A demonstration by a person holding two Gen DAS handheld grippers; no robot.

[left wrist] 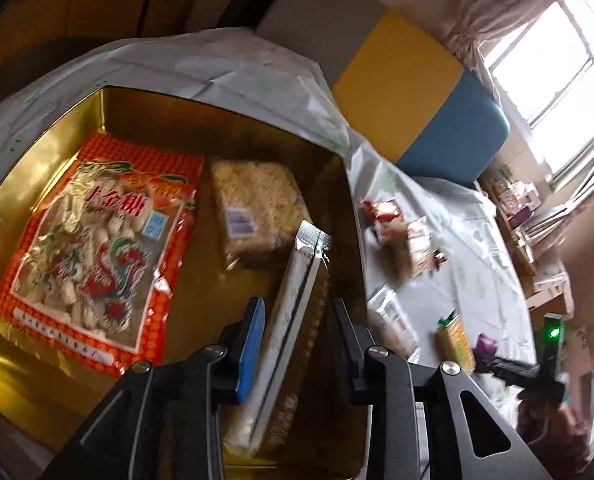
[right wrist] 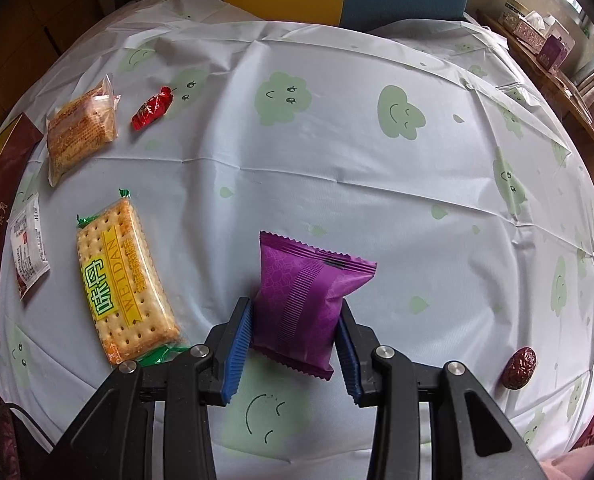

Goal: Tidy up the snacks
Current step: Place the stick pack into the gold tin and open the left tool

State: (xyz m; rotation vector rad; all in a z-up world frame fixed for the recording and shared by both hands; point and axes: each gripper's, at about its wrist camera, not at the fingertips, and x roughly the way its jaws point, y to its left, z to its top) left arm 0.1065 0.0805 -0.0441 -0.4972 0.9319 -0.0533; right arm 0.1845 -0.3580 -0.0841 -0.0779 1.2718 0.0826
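My left gripper [left wrist: 297,316] hangs over the gold tin [left wrist: 145,108] with its jaws apart. A long silver-edged snack packet [left wrist: 293,292] stands between the fingers and leans on the tin's right wall; no pad clearly presses it. In the tin lie an orange candy bag [left wrist: 97,248] and a clear pack of puffed rice cake [left wrist: 253,208]. My right gripper [right wrist: 297,320] is shut on a purple snack pouch [right wrist: 305,300] just above the tablecloth [right wrist: 337,152].
On the cloth lie a Weidan cracker pack [right wrist: 125,280], a brown cake pack [right wrist: 81,132], a red candy [right wrist: 153,108], a small white sachet [right wrist: 29,248] and a red date [right wrist: 519,368]. The tin's dark red side [right wrist: 1,208] is at the left edge. Colored chairs [left wrist: 401,80] stand behind the table.
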